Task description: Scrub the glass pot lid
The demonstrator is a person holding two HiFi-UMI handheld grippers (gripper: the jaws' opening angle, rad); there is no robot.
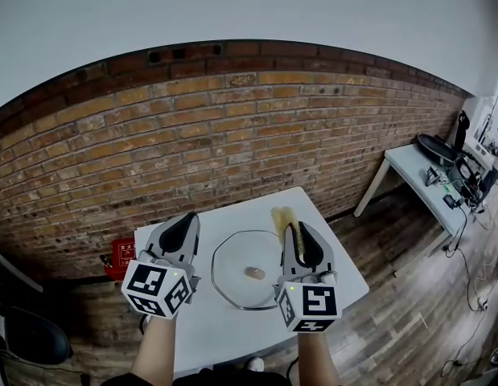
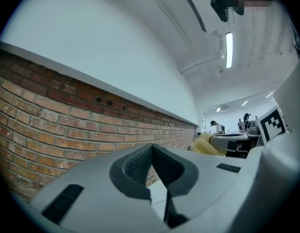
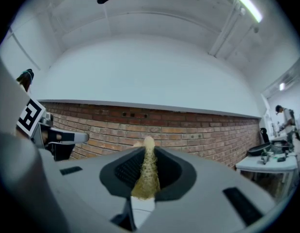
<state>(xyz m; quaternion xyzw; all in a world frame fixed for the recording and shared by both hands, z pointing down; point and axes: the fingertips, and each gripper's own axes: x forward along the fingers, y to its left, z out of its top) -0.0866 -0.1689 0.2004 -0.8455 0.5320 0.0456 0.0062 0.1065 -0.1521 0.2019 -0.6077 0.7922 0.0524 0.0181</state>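
The round glass pot lid [image 1: 232, 256] lies flat on the white table [image 1: 339, 252], its small brown knob [image 1: 253, 273] at the centre. Both grippers are held level above the table's near side, one on each side of the lid. My left gripper [image 1: 183, 219] [image 2: 151, 149] is shut with nothing between its pads. My right gripper [image 1: 295, 230] [image 3: 149, 152] is shut on a yellow scrubbing sponge [image 3: 148, 171] [image 1: 281, 215], which sticks out past the fingertips. In the left gripper view the sponge [image 2: 206, 144] shows at the right.
A brick wall [image 1: 232, 135] runs behind the table. A red object [image 1: 120, 257] sits on the floor by the table's left corner. A second white table [image 1: 421, 175] with dark gear stands at the right. A black chair [image 1: 23, 336] is at the lower left.
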